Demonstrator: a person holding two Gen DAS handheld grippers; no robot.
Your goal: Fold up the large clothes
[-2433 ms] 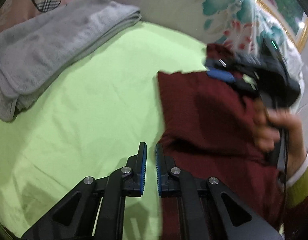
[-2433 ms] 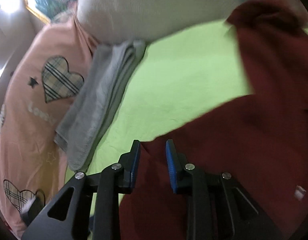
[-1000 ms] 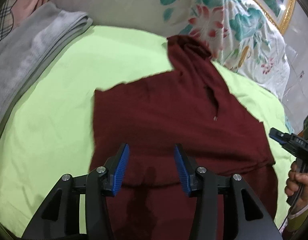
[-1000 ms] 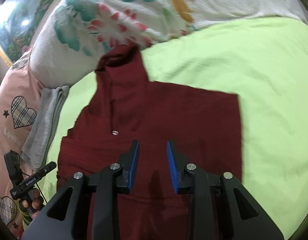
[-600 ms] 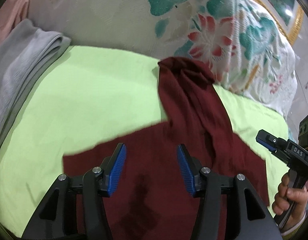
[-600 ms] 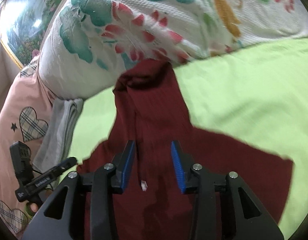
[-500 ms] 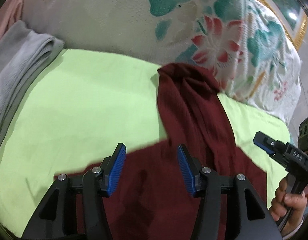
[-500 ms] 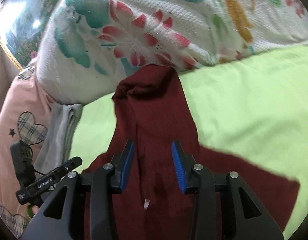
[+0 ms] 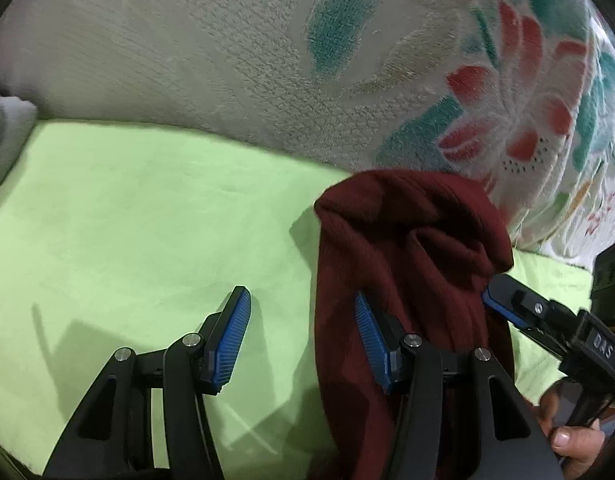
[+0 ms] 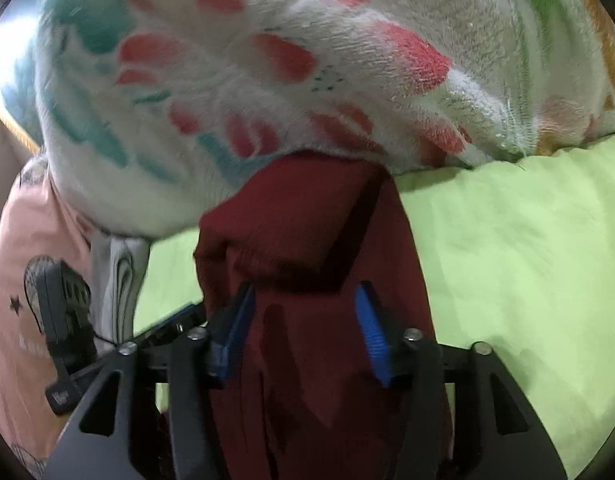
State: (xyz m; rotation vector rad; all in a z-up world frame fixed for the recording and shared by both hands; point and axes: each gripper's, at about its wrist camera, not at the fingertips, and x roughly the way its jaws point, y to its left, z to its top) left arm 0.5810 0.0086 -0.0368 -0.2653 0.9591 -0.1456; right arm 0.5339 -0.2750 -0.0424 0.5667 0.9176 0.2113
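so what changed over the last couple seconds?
Both grippers let go of the maroon hoodie and moved up to its hood. The left gripper is open; the right gripper is opening around the hood. The hoodie stays on the green sheet.

Maroon hoodie, hood bunched against floral blanket.

Both views fisheye, corners black, straight lines bowed toward rim. Light dim, warm, indoor. Left gripper throws soft shadow onto green bedsheet below its left finger. Maroon hoodie shades sheet just left of it. Right wrist view smeared by motion; floral blanket ahead of right gripper soft. White glare blows out far upper left edge there.
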